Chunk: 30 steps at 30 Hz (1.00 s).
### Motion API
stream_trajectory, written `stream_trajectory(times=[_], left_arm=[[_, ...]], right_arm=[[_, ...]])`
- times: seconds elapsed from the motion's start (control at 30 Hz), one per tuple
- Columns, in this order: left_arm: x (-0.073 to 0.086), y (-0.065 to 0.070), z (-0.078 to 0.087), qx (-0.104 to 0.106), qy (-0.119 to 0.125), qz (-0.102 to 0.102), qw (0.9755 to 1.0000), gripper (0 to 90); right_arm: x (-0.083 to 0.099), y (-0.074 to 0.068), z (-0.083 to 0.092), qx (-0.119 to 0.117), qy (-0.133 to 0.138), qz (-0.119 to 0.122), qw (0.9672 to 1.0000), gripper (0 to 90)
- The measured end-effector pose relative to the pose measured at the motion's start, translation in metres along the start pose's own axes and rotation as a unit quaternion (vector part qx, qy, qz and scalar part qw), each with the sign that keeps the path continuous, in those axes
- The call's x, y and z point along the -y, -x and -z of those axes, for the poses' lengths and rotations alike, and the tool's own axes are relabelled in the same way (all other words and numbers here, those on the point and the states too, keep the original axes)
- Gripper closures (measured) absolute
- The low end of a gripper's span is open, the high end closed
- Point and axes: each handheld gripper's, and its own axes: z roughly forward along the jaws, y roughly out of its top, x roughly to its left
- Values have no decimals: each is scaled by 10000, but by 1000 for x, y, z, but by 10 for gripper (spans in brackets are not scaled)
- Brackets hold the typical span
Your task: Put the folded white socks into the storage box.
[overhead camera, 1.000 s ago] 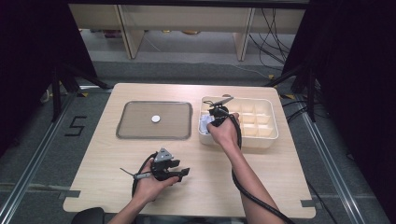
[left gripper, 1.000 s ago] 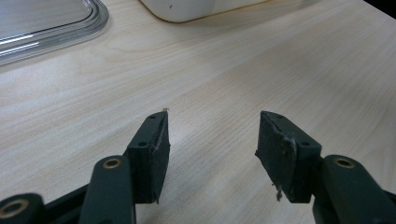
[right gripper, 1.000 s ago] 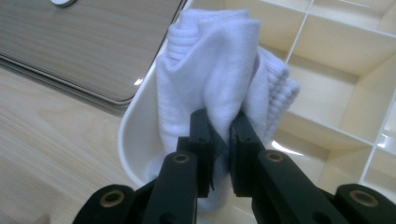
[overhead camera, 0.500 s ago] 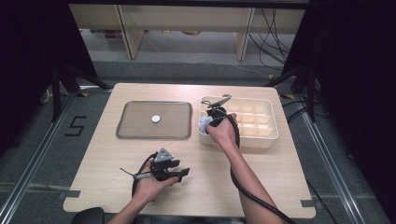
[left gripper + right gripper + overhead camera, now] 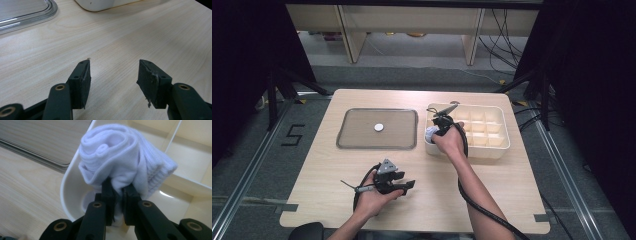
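My right gripper [image 5: 117,195] is shut on a rolled white sock [image 5: 125,162], held over the near-left corner compartment of the cream divided box [image 5: 68,192]. In the high view the sock [image 5: 431,132] shows at the left end of the box [image 5: 492,150], under the right gripper [image 5: 437,127]. My left gripper [image 5: 404,186] rests low over the front of the table, jaws open. In the left gripper view its black pads [image 5: 83,80] stand wide apart over bare wood, and the left gripper [image 5: 113,82] holds nothing.
A grey shallow tray [image 5: 357,140] lies on the table's left half with a small white round piece [image 5: 378,127] in it. The tray's rim [image 5: 37,17] and the box's corner [image 5: 100,5] show ahead of the left gripper. Cables trail from both grippers.
The right gripper with the sock has shifted only slightly over the box's left end. The left hand has not moved.
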Motion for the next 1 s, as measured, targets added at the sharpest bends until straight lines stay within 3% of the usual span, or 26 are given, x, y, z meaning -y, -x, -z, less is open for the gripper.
stream_trajectory(times=[0.03,0.07,0.1,0.33,0.37,0.4,0.43,0.53,0.57,0.63,0.67,0.73,0.77,0.83,0.87,0.9,0.93,1.0], left_arm=[[0,0,0,30,-15,-1,10000,435],[0,0,0,33,-27,-5,10000,435],[0,-1,1,19,-91,-87,9999,435],[0,-1,1,6,-71,-88,9999,435],[0,0,0,6,8,7,10000,435],[0,0,0,37,1,15,10000,435],[0,0,0,0,-2,57,10000,436],[0,0,0,19,18,19,10000,436],[0,0,0,34,27,1,10000,436],[0,1,0,-3,9,8,10000,436],[0,1,0,5,0,1,10000,436],[0,0,1,-31,-64,-68,10000,436],[0,0,1,-24,-76,-70,9999,436],[0,1,-1,27,-2,-10,10000,435],[0,2,-1,5,-11,-8,10000,435],[0,2,-2,24,-7,8,10000,435],[0,2,-2,32,-7,18,10000,435],[0,2,-2,24,-6,11,10000,435]], right_arm=[[-1,1,-1,6,33,129,9999,826],[-1,0,0,40,-47,22,10000,826],[-2,2,-2,2,91,255,9996,827],[-2,2,-2,-49,74,329,9994,813],[-1,2,-1,-54,86,286,9995,803],[1,1,1,-29,5,96,9999,787],[2,3,2,-115,100,150,9998,769],[5,2,11,-223,208,-17,9995,690],[5,4,13,-308,345,136,9988,668],[5,3,20,-275,288,-118,9991,638],[4,6,24,-250,440,-52,9987,608],[1,8,32,-371,619,-191,9972,535],[0,12,34,-366,843,-87,9957,495],[-3,15,36,-328,851,-216,9956,441],[-5,21,35,-371,939,18,9949,413],[-6,20,33,-455,845,-156,9953,400],[-7,24,29,-498,912,63,9946,384],[-8,24,25,-553,850,-45,9948,364]])
